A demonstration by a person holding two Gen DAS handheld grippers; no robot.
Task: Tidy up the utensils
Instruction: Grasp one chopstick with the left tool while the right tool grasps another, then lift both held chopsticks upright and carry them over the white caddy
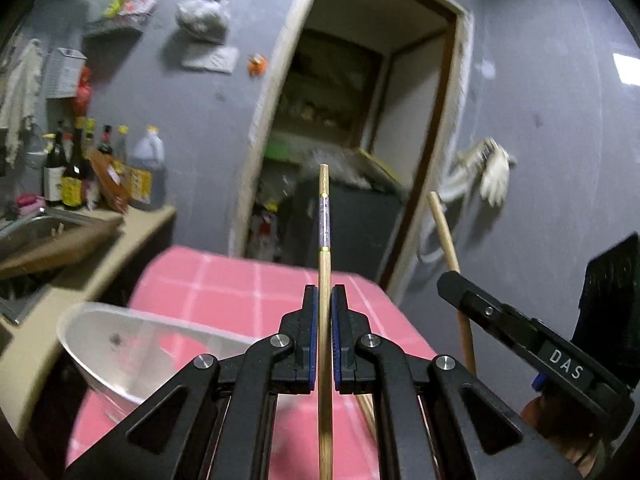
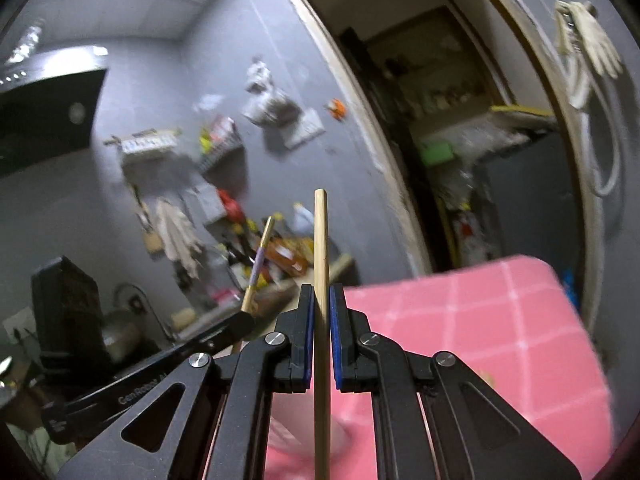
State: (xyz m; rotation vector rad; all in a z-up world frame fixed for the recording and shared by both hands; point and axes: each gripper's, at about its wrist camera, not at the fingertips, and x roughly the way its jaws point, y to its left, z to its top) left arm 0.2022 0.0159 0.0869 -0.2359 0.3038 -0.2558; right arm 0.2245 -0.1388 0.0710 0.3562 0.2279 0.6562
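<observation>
On my far left a kitchen counter (image 1: 120, 240) carries a cluster of bottles (image 1: 80, 168), too crowded to count, beside a sink (image 1: 36, 228). Nearer, one clear plastic bowl (image 1: 132, 344) sits on the pink checked surface (image 1: 240, 284), just left of my left gripper (image 1: 325, 300). Those fingers (image 1: 310, 320) are closed nearly all the way on one chopstick with a purple band (image 1: 325, 232), which stands upright between the blue pads, its blunt end up and its lower part running down out of view. To the right, my right gripper (image 2: 321, 300) has its fingers (image 2: 338, 320) pressed in the same way on one plain chopstick (image 2: 321, 240), also upright; in the left wrist view that chopstick (image 1: 448, 240) leans slightly, well apart from the banded one. So I count two chopsticks, one in each grip, both held up above the pink surface (image 2: 480, 320) in front of a grey wall with an open doorway (image 1: 360, 120). From the right wrist view the banded chopstick (image 2: 258, 264) shows off to the left, tilted. A pale glove (image 1: 496, 172) hangs on the wall at the far right.
</observation>
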